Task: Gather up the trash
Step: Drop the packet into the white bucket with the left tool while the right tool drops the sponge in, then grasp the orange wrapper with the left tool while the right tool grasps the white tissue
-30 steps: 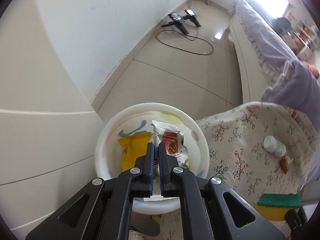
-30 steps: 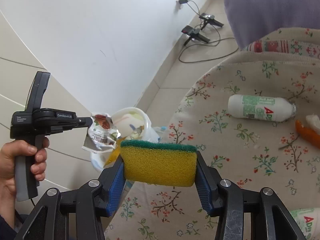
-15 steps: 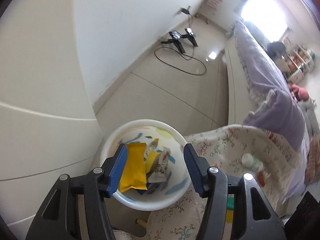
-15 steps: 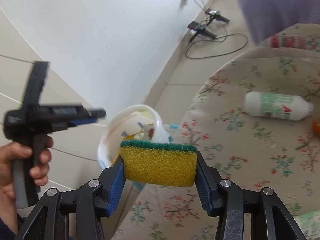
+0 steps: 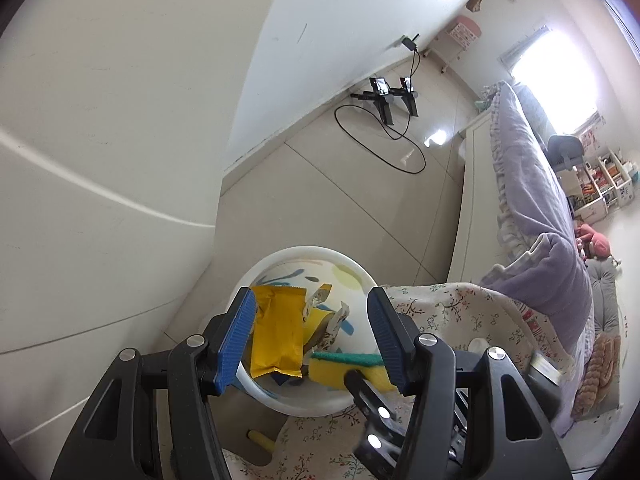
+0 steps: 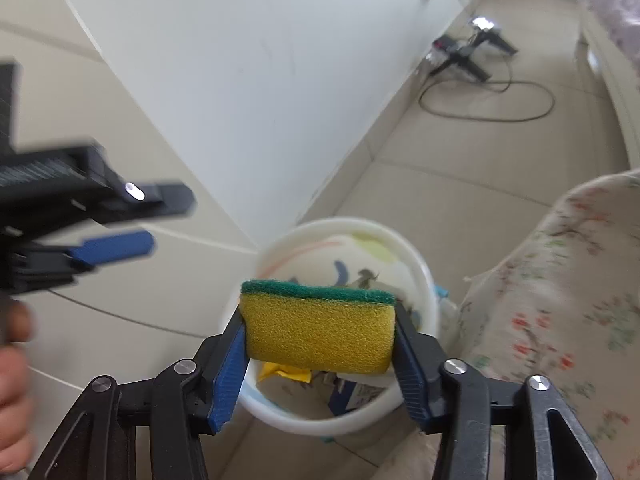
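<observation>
A white trash bin (image 5: 304, 254) stands on the floor beside the table; it also shows in the right wrist view (image 6: 428, 276). Inside lie a yellow wrapper (image 5: 278, 332) and other wrappers (image 5: 328, 320). My left gripper (image 5: 312, 336) is open and empty above the bin. My right gripper (image 6: 318, 340) is shut on a yellow sponge with a green scrub top (image 6: 318, 332) and holds it over the bin's near rim. The sponge also shows in the left wrist view (image 5: 346, 368). The left gripper (image 6: 116, 220) appears blurred at the left of the right wrist view.
A table with a floral cloth (image 5: 460, 320) stands right of the bin (image 6: 568, 280). A white wall (image 5: 100, 120) is at the left. A cable and black stands (image 5: 392, 96) lie on the tiled floor far off. A bed with purple bedding (image 5: 532, 200) is at the right.
My left gripper opened, let a wrapper fall into the bin, then rose. My right gripper carried the sponge left, from over the table to over the bin.
</observation>
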